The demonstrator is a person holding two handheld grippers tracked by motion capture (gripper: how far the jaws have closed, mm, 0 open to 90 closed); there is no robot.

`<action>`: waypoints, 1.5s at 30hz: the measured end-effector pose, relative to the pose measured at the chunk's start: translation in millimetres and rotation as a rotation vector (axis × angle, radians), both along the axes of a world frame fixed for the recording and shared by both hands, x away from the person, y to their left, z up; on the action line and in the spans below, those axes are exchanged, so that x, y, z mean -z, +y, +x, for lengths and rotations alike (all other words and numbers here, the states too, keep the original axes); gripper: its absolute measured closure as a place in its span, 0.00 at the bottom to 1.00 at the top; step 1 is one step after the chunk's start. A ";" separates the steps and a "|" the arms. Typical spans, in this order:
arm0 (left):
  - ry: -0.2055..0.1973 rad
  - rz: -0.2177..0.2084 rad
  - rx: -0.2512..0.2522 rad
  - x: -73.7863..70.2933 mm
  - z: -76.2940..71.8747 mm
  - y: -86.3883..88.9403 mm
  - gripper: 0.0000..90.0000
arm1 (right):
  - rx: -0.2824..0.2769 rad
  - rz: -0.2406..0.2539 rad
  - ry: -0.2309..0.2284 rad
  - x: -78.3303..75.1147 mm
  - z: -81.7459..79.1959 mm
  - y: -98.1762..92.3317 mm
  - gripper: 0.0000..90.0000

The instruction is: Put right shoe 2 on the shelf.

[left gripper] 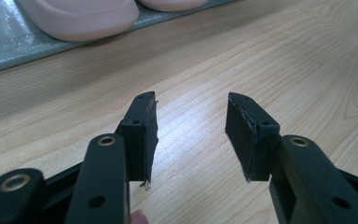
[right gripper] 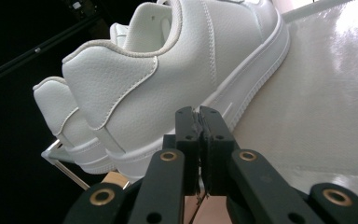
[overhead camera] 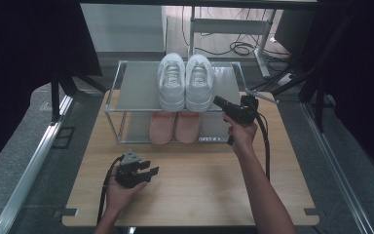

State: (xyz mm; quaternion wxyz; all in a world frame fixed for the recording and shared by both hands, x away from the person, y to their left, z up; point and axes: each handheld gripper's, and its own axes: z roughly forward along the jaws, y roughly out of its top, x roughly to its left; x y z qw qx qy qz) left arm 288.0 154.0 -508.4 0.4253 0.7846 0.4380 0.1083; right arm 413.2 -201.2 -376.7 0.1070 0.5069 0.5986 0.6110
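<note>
1. The high view takes in the wooden table, the two-level shoe rack at its far end, a pair of white sneakers on the rack's upper shelf and a pair of pink shoes on the level below.
2. The right gripper view brings the white sneakers close: heel and side of the nearer shoe, with the second heel behind it (stitching and grained leather are plain here, lost from above).
3. The left gripper view shows bare table wood and, along the top edge, the pink shoes on the rack's grey lower shelf.
4. The pink shoes are cut off by the frame in the left gripper view, and from above the upper shelf covers their rear halves. The dark surroundings of the table are hard to make out.
5. The right gripper is held up at the upper shelf, its tip just beside the right-hand sneaker; whether it touches the shoe I cannot tell. Its jaws are pressed together with nothing between them.
6. The left gripper rests low over the near-left part of the table, well apart from the rack, jaws spread and empty.
</note>
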 end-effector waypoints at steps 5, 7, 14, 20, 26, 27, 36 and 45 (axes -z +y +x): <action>0.000 -0.006 0.005 -0.1 2.1 -3.3 0.60 | -0.017 0.002 -0.019 1.7 -5.9 -10.2 0.87; -0.002 -0.004 0.007 -0.5 2.9 -3.8 0.59 | -0.029 -0.005 -0.026 2.8 -8.5 -14.1 0.83; -0.011 -0.001 0.013 -2.0 2.4 -3.0 0.59 | -0.053 -0.031 -0.049 5.2 -22.8 -25.6 0.79; -0.014 -0.003 0.015 -2.8 1.8 -2.7 0.59 | -0.056 -0.036 -0.071 7.1 -37.1 -39.0 0.79; -0.021 -0.005 0.012 -5.5 0.5 -2.5 0.59 | -0.054 -0.020 -0.083 11.4 -50.3 -52.1 0.78; -0.021 -0.004 0.012 -5.4 0.6 -2.6 0.59 | -0.053 -0.021 -0.083 12.6 -52.1 -54.1 0.78; -0.017 0.002 0.014 -4.0 1.5 -3.5 0.59 | -0.032 -0.001 -0.082 29.6 -68.2 -73.3 0.78; -0.014 0.002 0.012 -4.2 1.1 -5.2 0.59 | -0.025 0.000 -0.081 54.0 -82.3 -90.3 0.77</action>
